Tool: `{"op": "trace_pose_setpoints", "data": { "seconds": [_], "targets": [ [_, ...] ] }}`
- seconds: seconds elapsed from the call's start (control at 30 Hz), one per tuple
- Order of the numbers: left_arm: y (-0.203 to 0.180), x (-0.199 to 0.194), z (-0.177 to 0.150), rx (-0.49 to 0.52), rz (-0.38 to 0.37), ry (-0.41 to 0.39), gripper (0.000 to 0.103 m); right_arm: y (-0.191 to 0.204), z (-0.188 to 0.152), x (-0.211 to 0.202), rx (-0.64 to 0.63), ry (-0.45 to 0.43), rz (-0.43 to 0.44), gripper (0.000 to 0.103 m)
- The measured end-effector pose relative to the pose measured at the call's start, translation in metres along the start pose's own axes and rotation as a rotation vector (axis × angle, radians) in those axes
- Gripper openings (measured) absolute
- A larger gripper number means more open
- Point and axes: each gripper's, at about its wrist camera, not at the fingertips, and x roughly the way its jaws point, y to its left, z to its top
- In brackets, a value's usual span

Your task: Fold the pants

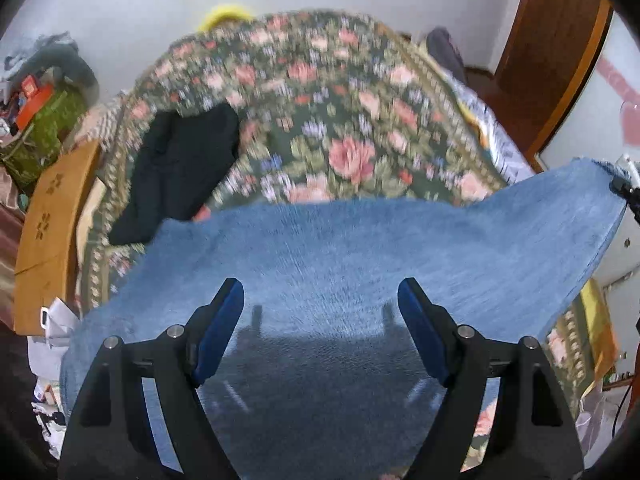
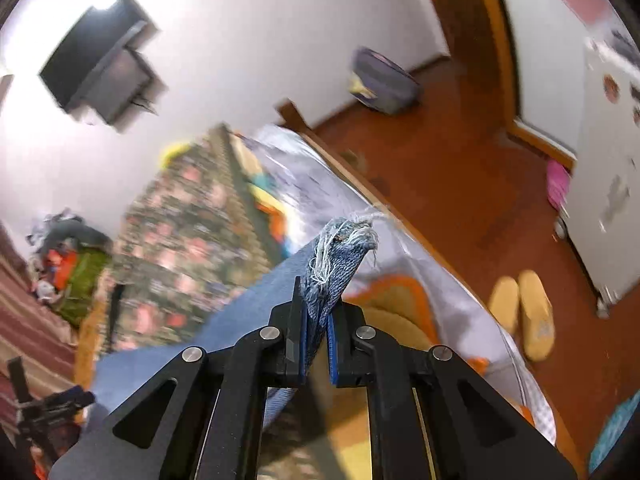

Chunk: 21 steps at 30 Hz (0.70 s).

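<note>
Blue denim pants (image 1: 360, 256) lie spread over a floral bedspread (image 1: 320, 92). My left gripper (image 1: 322, 300) is open, its blue pads wide apart just above the denim, holding nothing. My right gripper (image 2: 318, 320) is shut on a frayed hem of the pants (image 2: 340, 252) and holds it up off the bed; the cloth (image 2: 224, 320) slopes down to the left from it. The right gripper also shows at the right edge of the left wrist view (image 1: 624, 188), at the raised corner of the denim.
A black garment (image 1: 180, 168) lies on the bedspread at the left. A wooden footboard (image 1: 52, 232) borders the bed's left side. A cluttered pile (image 1: 40, 112) stands by the wall. Yellow slippers (image 2: 524, 316) and a bag (image 2: 384, 80) sit on the red floor.
</note>
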Motion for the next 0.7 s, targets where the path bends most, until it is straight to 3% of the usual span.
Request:
{"op": "trace_pose_setpoints", "data": {
  "seconds": [0.33, 0.53, 0.7],
  "targets": [
    [0.039, -0.088, -0.002, -0.076, -0.036, -0.213, 0.084, 0.142, 0.012, -0.037, -0.235, -0.098, 0.237, 0.007],
    [0.068, -0.119, -0.017, -0.110, -0.023, -0.284, 0.088, 0.226, -0.014, -0.020, -0.355, -0.052, 0.358, 0.006],
    [0.095, -0.133, -0.034, -0.160, -0.026, -0.306, 0.092, 0.281, -0.062, 0.011, -0.472, 0.068, 0.397, 0.007]
  ]
}}
